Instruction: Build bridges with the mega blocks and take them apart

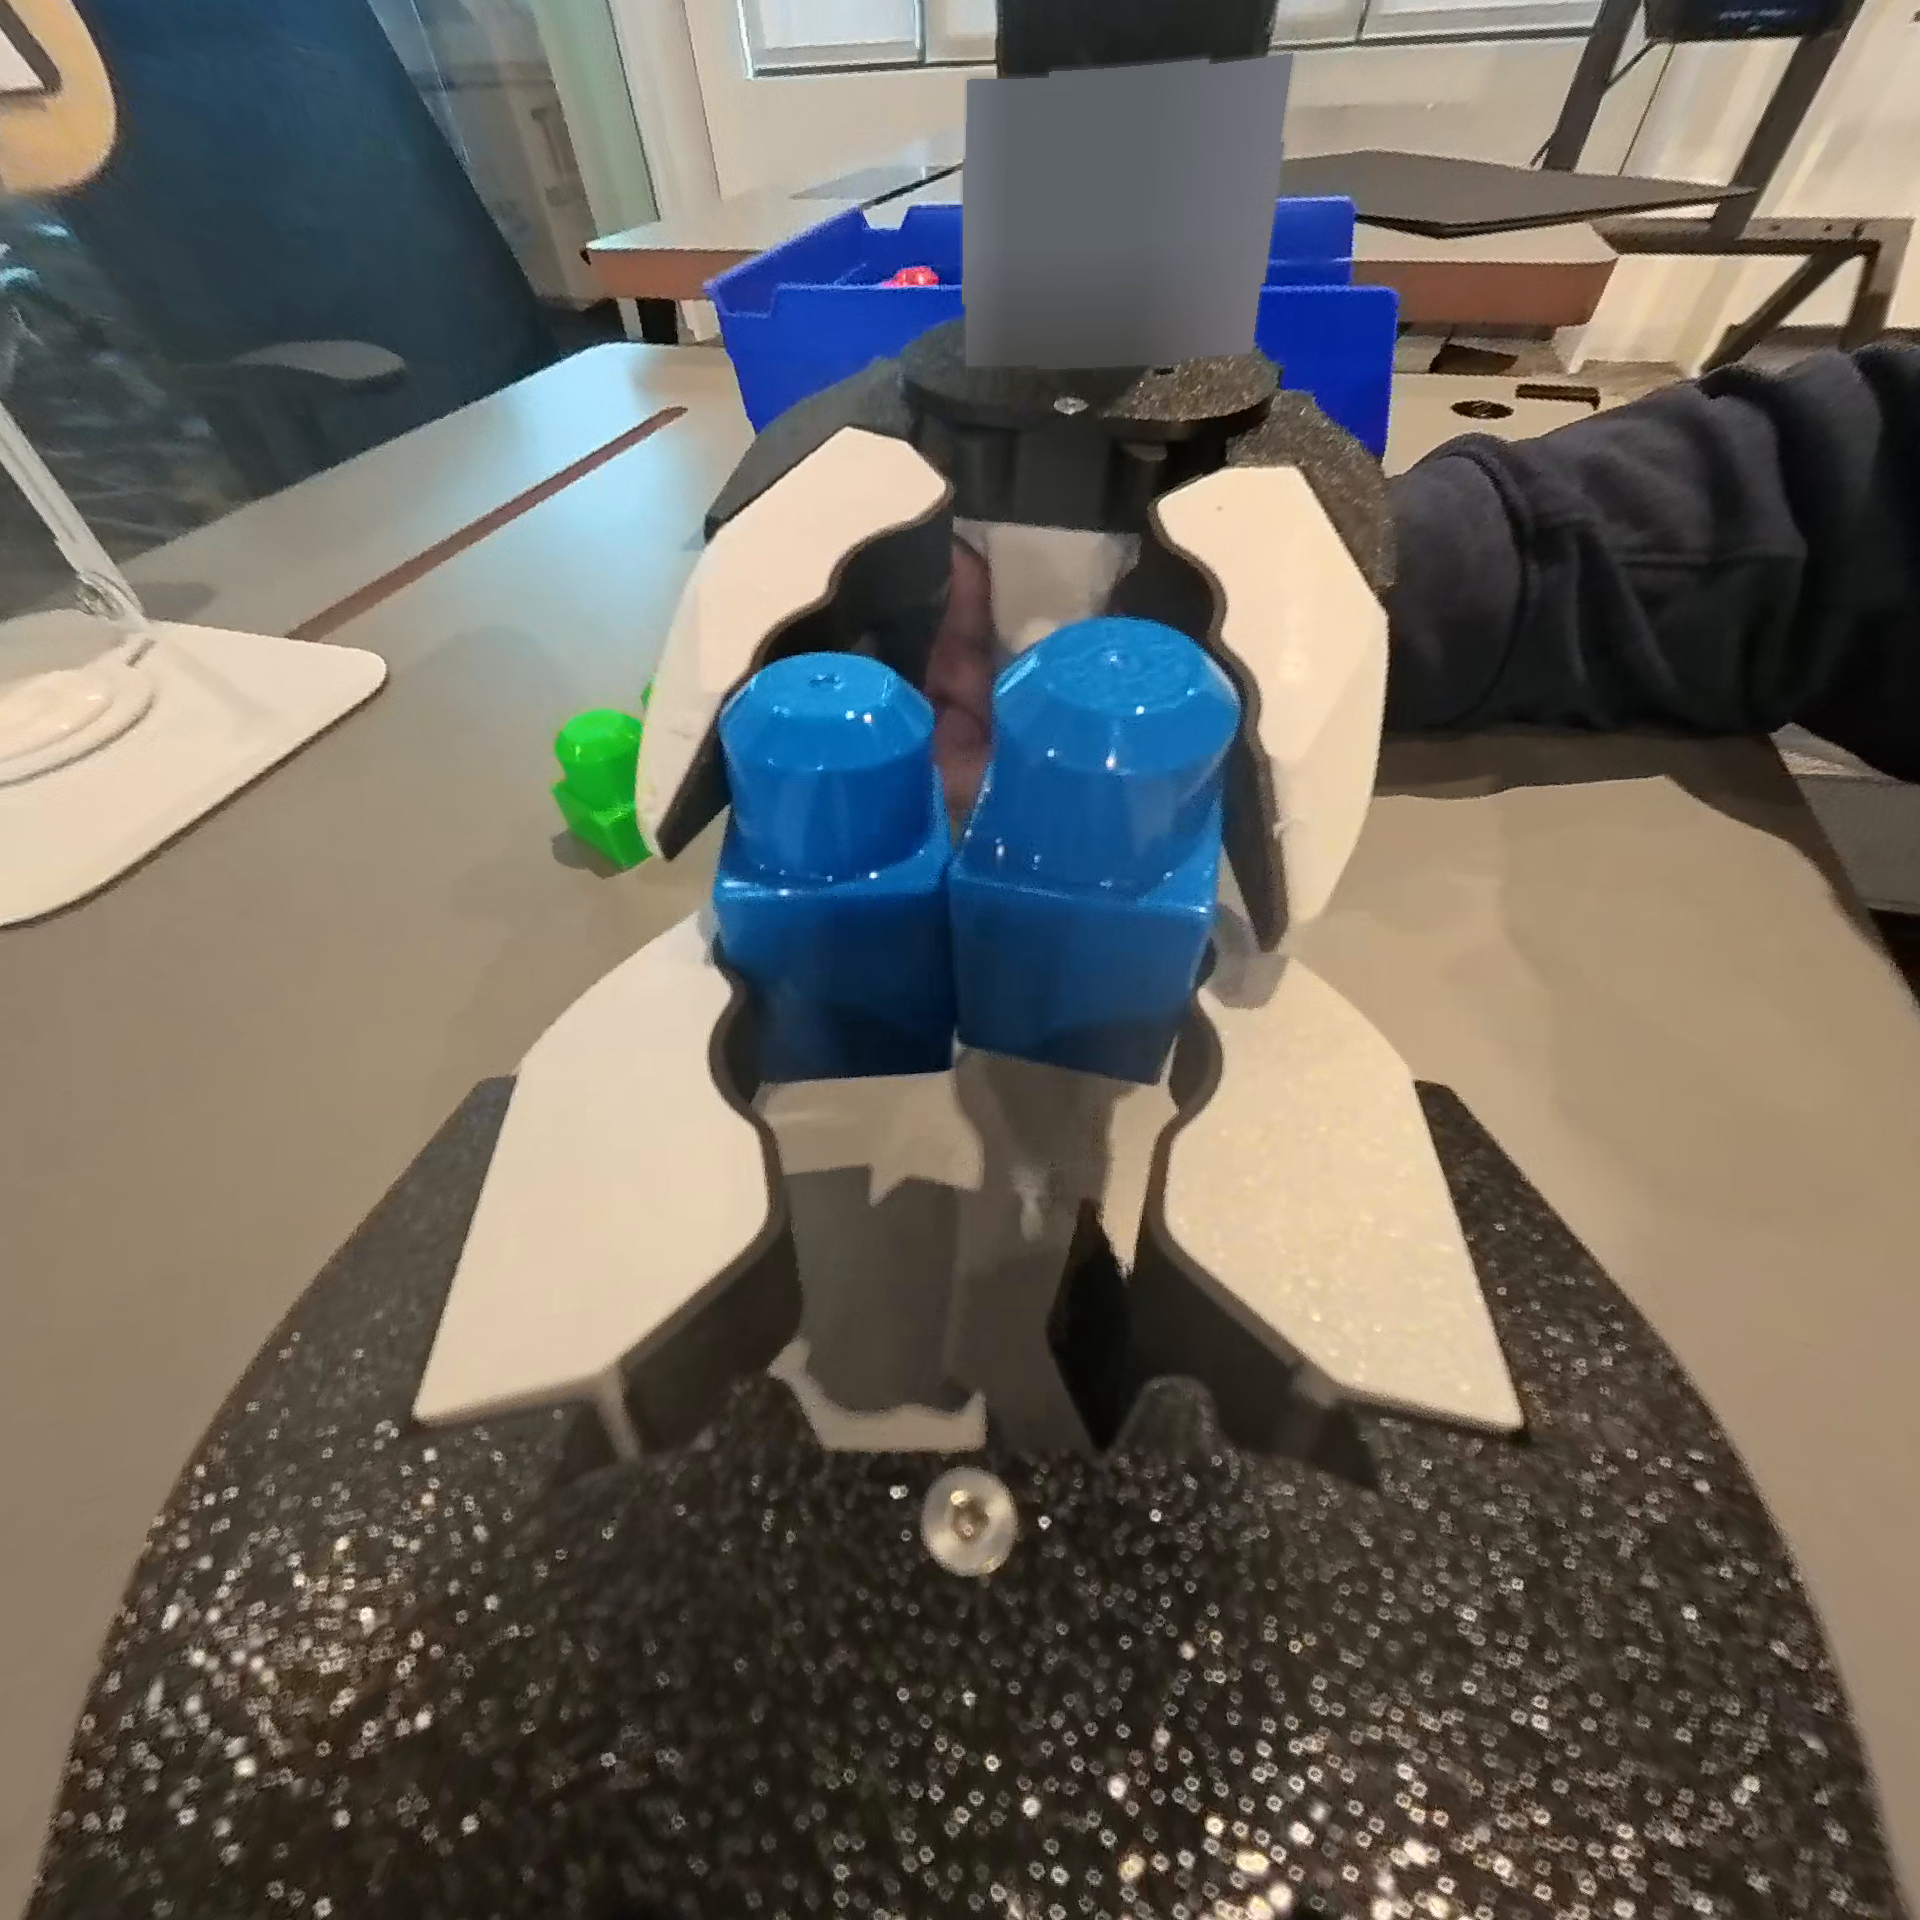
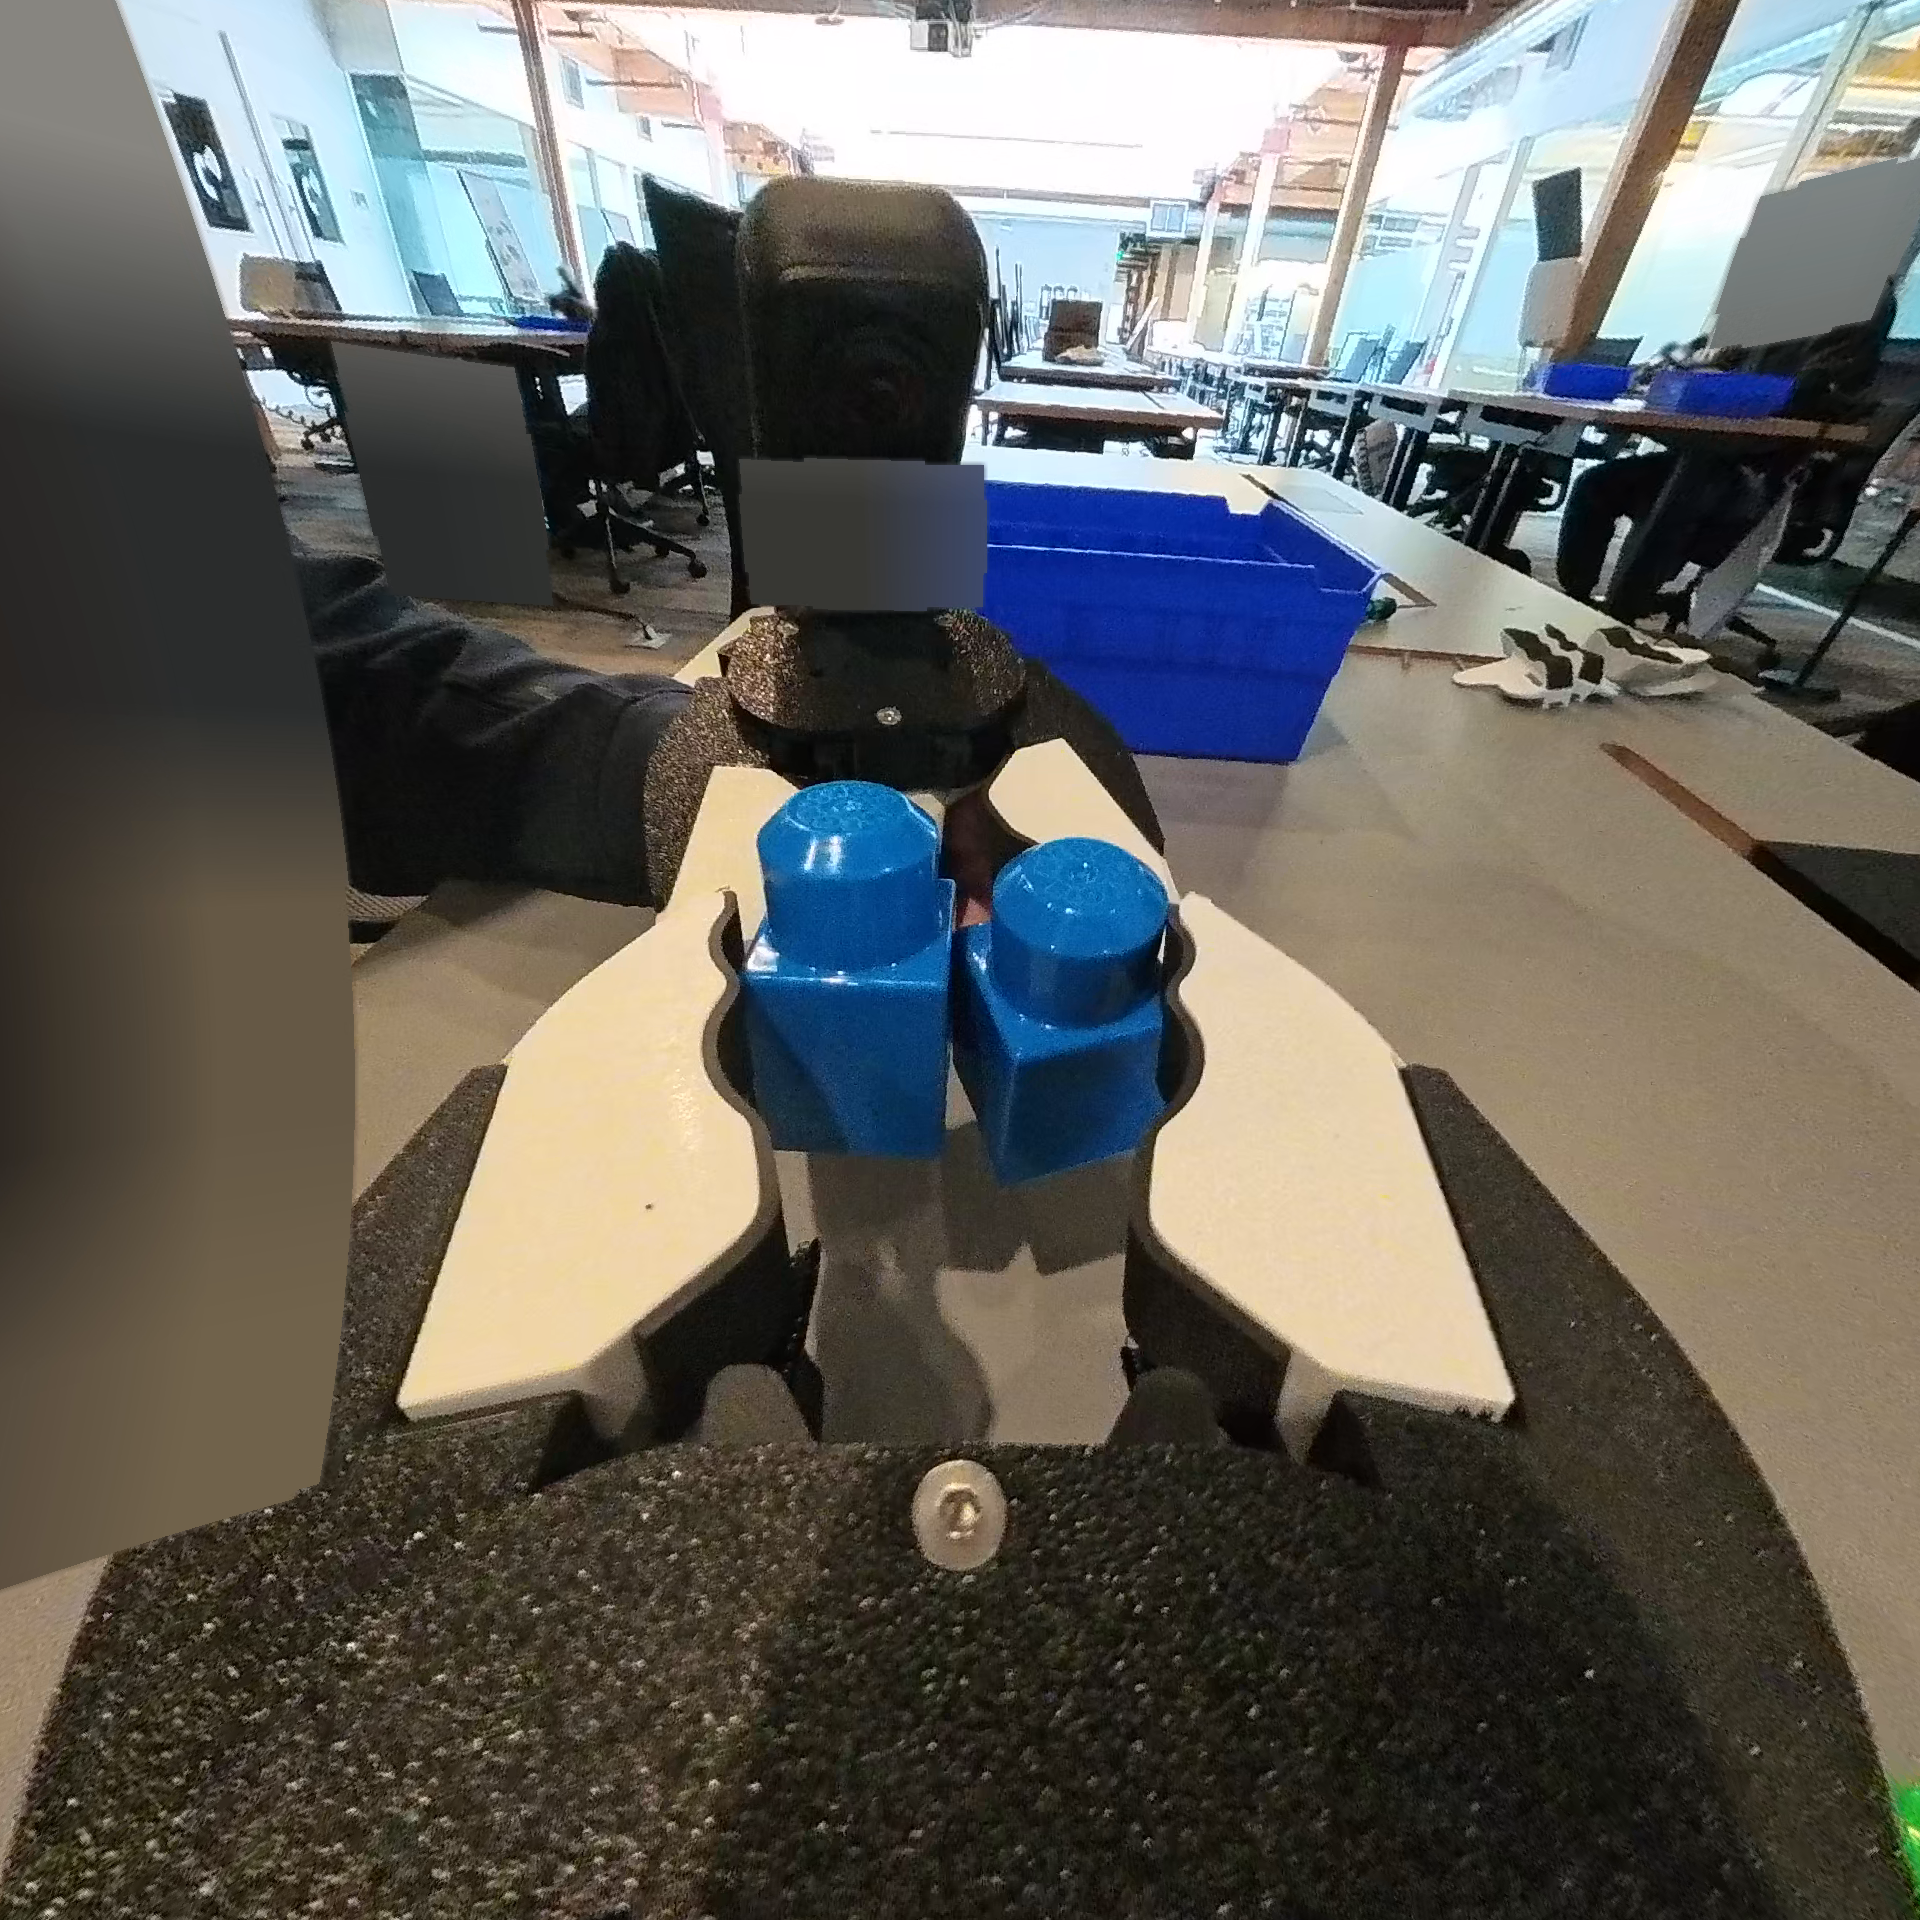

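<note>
Two blue single-stud mega blocks stand side by side, one (image 1: 831, 883) on the left and one (image 1: 1091, 862) on the right, studs up, held above the grey table (image 1: 291, 1039). My left gripper (image 1: 966, 977) is shut on the pair from the near side. My right gripper (image 1: 971, 831) faces it and closes on the same pair from the far side. In the right wrist view, my right gripper (image 2: 956, 935) clamps both blocks (image 2: 847, 1018), and the right block (image 2: 1070, 1029) leans slightly. The left gripper's fingers (image 2: 717, 831) show behind them. A green block (image 1: 597, 784) lies on the table to the left.
A blue bin (image 1: 831, 332) stands at the back of the table, also in the right wrist view (image 2: 1174, 644). A white stand base (image 1: 156, 748) sits at the left. Loose white gripper parts (image 2: 1579, 665) lie far right. Dark sleeves (image 1: 1662, 561) hold the grippers.
</note>
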